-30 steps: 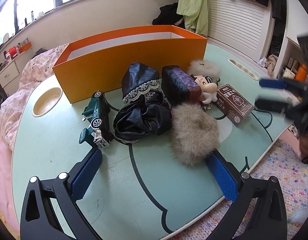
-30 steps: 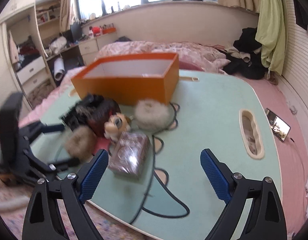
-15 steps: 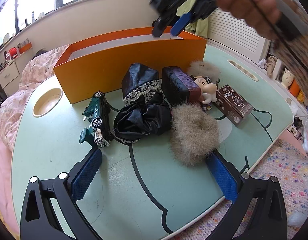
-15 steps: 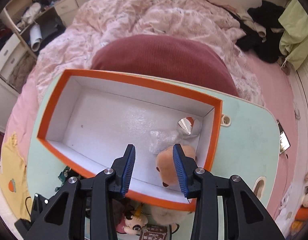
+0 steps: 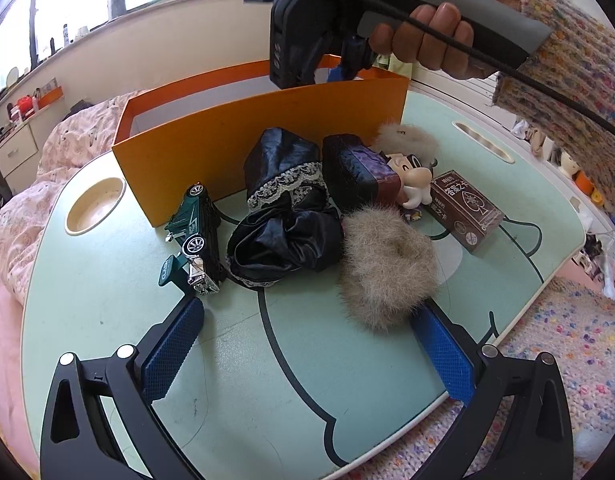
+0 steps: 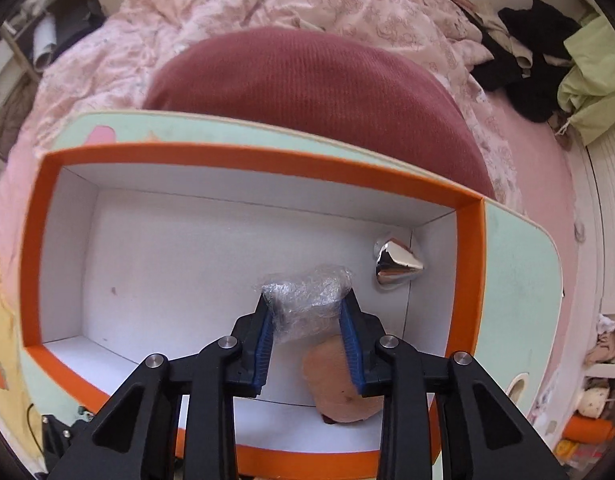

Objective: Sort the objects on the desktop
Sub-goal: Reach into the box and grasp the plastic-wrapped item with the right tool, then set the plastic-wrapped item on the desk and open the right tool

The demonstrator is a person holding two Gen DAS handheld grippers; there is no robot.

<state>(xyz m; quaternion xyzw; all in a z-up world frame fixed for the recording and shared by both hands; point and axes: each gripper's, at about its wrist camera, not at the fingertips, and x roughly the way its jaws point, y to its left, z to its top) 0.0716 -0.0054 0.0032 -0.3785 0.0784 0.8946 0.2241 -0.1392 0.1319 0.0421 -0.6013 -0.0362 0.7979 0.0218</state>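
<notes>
An orange box [image 5: 263, 136] stands on the pale green table [image 5: 107, 300]; its white inside shows in the right wrist view [image 6: 179, 260]. My right gripper [image 6: 307, 312] reaches down into it, jaws closed around a crumpled clear plastic bag [image 6: 307, 296]. A tan plush toy [image 6: 339, 384] and a shiny silver cone [image 6: 395, 264] lie in the box. My left gripper [image 5: 307, 332] is open and empty, low over the table, just short of a tan fur pom [image 5: 387, 268], black satin cloth [image 5: 287, 216] and a green toy car [image 5: 195, 236].
A dark purple box [image 5: 355, 168], a cartoon figurine [image 5: 415, 184], a second fur pom [image 5: 407, 140] and a brown card pack [image 5: 467, 212] lie beside the cloth. A round cup recess [image 5: 93, 204] sits at the table's left. A bed with a red cushion [image 6: 315, 80] lies beyond.
My right gripper swung from the table's right side up over the orange box, dropped into it and narrowed around the plastic bag. The left gripper has not moved.
</notes>
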